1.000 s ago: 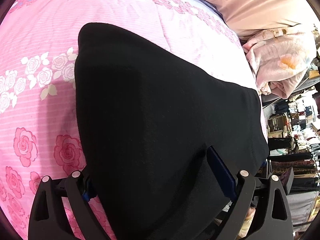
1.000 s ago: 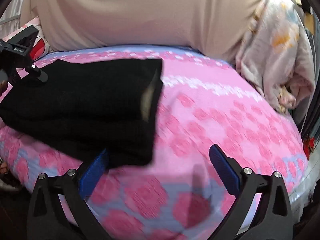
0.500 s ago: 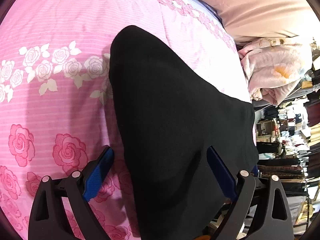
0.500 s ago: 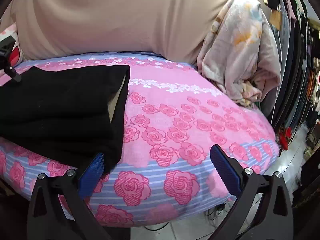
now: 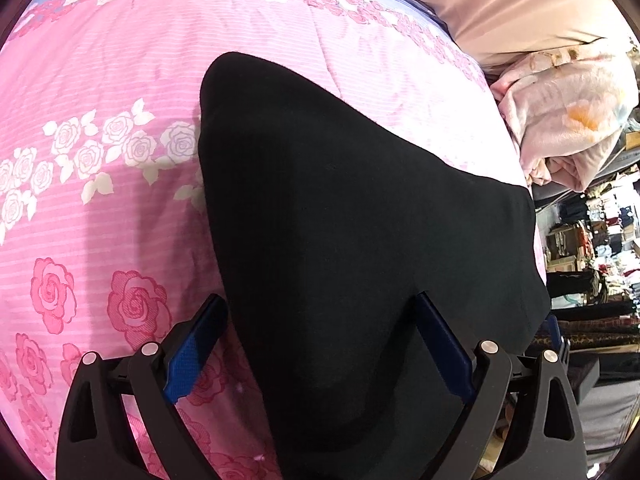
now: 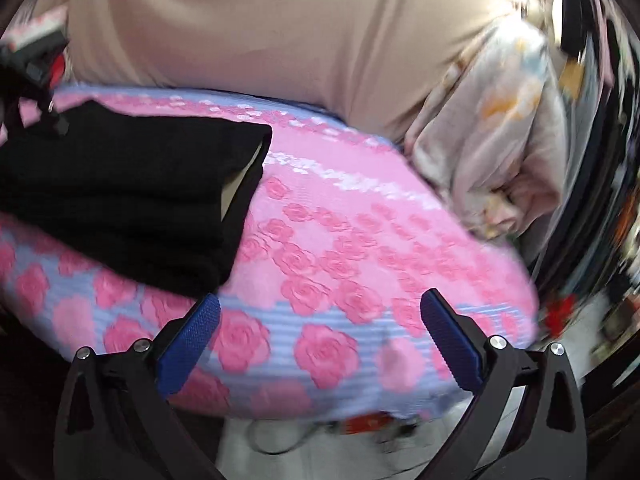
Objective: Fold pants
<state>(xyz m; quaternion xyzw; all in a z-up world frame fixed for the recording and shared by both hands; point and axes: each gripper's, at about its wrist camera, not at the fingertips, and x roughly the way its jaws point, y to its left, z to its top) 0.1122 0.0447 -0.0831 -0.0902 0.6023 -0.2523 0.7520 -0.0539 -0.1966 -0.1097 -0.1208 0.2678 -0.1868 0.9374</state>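
The black pants (image 5: 360, 240) lie folded on the pink rose-print bedspread (image 5: 100, 92). In the left wrist view they fill the middle, and my left gripper (image 5: 320, 344) is open with its blue pads either side of the near end of the cloth. In the right wrist view the pants (image 6: 132, 200) lie at the left with a pale inner lining showing at the folded edge. My right gripper (image 6: 320, 340) is open and empty, off the bed's near edge, to the right of the pants. The left gripper (image 6: 32, 72) shows dimly at the far left.
A beige pillow or cover (image 6: 280, 28) lies along the far side of the bed. A crumpled pale floral blanket (image 6: 500, 128) is heaped at the right. Shelves and hanging clothes (image 5: 592, 240) stand beyond the bed. Floor and cables (image 6: 320, 440) show below the bed edge.
My right gripper has swung back toward the bed and closer, the view now blurred. My left gripper stays open over the pants, with the cloth shifting slightly across its view.
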